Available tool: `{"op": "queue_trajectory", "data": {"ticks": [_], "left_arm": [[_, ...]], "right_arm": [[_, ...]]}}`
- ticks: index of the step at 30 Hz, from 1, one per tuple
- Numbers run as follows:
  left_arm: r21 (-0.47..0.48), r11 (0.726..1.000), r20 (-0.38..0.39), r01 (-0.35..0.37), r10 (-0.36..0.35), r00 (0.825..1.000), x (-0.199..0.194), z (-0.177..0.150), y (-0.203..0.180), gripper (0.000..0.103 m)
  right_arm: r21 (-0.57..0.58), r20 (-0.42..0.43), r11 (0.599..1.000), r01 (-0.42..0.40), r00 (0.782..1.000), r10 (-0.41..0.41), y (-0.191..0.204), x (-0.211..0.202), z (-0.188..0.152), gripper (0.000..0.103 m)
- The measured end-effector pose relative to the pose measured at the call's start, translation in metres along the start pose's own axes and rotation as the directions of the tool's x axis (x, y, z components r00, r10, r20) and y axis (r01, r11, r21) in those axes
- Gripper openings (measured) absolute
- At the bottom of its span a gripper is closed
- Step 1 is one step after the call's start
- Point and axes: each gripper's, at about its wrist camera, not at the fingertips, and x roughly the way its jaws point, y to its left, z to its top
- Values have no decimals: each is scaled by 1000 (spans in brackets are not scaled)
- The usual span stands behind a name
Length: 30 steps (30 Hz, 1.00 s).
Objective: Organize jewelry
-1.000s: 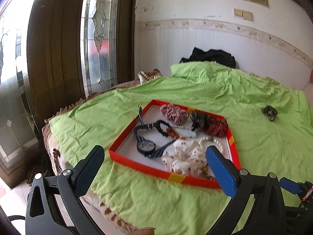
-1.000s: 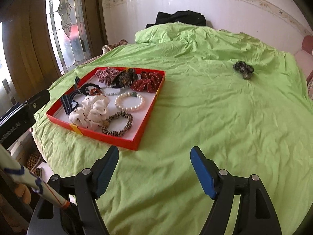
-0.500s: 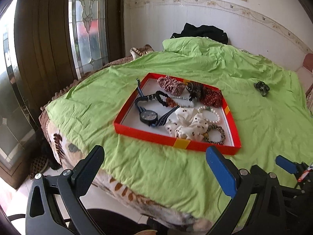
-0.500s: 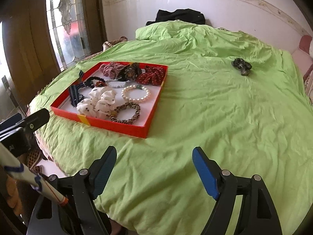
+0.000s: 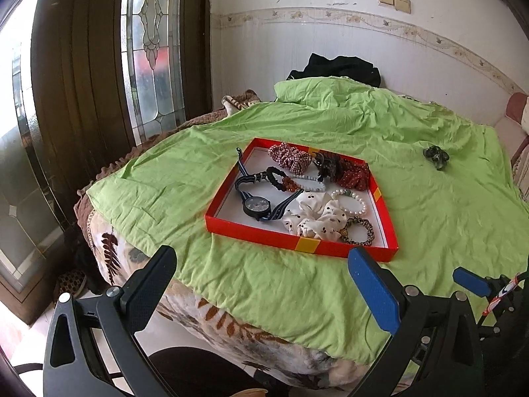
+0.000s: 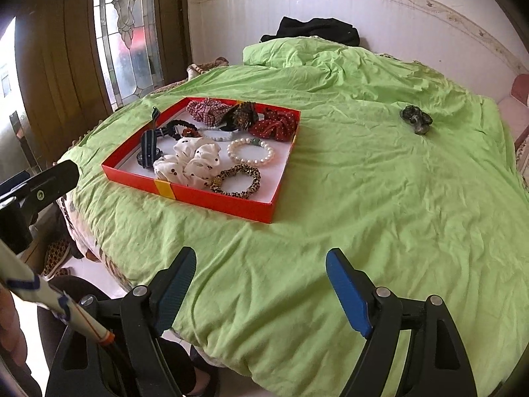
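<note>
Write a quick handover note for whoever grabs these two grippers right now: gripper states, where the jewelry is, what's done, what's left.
Left gripper: open, empty, near the bed's edge.
Right gripper: open, empty, over the green sheet.
Red tray: holds the watch, pearl bracelet, white scrunchie, leopard hair tie, other scrunchies and bracelets.
Done: nearly everything is in the tray.
Left: one dark piece lies alone on the sheet, far right; probably goes in next.

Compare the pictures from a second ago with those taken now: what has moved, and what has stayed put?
Both tongs, left and right, have drawn back from the bed, so the red tray looks farther off. Both are open and hold nothing. The tray, its jewelry and the dark piece on the sheet lie as before.
</note>
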Motion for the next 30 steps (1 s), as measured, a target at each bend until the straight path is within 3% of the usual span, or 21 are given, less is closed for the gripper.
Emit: {"op": "queue_trajectory", "data": {"ticks": [7,16,30], "left_arm": [[14,1000,-12,7,-7,1000,-5,-5,-1,103],[30,999,-33,-12,13,999,2,-12,-1,103],[33,999,-49,-32,34,998,17,-20,10,103]], "right_arm": [[4,27,1000,24,999,-24,1,-14,-3,85],[8,38,990,138,990,-138,5,-19,-6,87],[-21,36,986,165,986,-164,19,-16,-6,90]]}}
